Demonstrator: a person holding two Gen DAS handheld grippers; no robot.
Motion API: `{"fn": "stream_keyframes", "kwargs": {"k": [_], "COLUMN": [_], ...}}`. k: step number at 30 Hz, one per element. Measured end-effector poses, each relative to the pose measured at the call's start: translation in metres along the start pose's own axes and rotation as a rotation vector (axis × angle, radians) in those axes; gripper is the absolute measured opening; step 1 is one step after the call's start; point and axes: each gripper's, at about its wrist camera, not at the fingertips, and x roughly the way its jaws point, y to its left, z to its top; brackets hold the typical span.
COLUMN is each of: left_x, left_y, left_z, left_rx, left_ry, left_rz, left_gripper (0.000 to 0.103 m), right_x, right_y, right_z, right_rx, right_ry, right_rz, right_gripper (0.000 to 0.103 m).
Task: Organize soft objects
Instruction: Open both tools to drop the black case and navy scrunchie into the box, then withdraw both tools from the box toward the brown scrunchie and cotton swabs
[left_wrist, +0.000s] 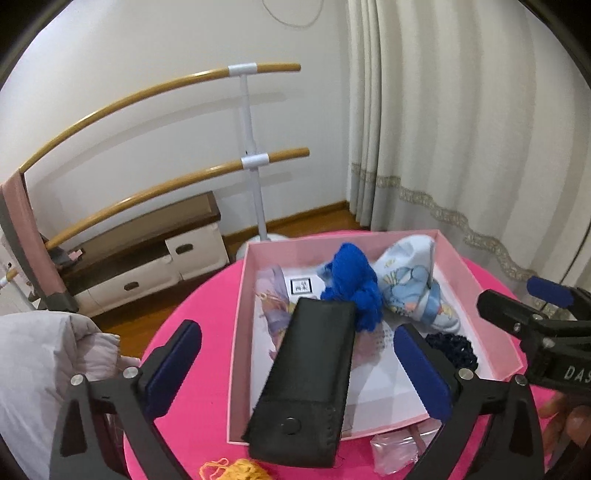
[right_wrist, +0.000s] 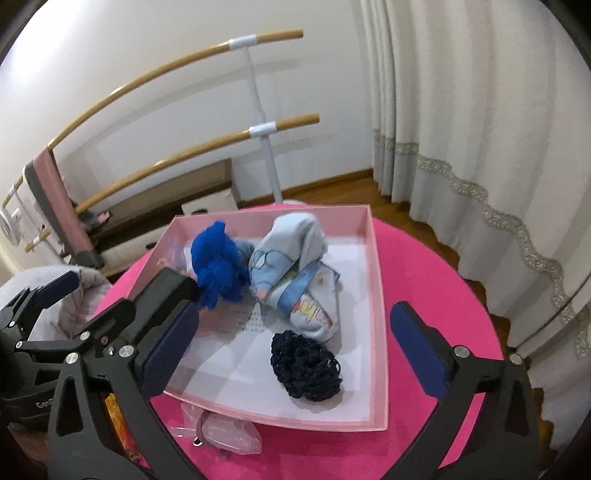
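Your left gripper (left_wrist: 295, 369) hung with fingers wide, gripping nothing; the black leather case (left_wrist: 306, 376) lay between them, tilted across the pink box's (left_wrist: 476, 280) 7 o'clock rim. I judged it half delivered; it needed nudging fully inside. Blue yarn (left_wrist: 354, 288), baby clothes (left_wrist: 413, 280) and a dark knitted bundle (left_wrist: 452, 347) sat inside. Only this view showed orange yarn (left_wrist: 240, 470) at 6 o'clock. Your right gripper (right_wrist: 291, 347) was spread wide, empty; only its view showed the bundle whole.

"DAS" on the right gripper (left_wrist: 517, 306) body, "Gen" on the left gripper (right_wrist: 96, 299) body, box paper print unreadable
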Motion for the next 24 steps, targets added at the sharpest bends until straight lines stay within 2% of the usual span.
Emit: {"fn": "stream_keyframes", "kwargs": {"k": [13,24], "left_x": [-0.054,-0.122], "left_y": [0.025,0.032], "left_z": [-0.033,-0.071], "left_rx": [-0.047,-0.034], "left_ry": [-0.081,-0.112], "left_rz": [0.021,0.030], "left_gripper": [0.103,0.103], "right_x": [-0.075,-0.131], "right_y": [0.023,0.039], "right_z": [-0.007,-0.035], "right_rx": [-0.029,-0.027], "right_ry": [-0.141,-0.208], "right_rz": [-0.084,-0.075], "right_gripper": [0.103,0.103]}}
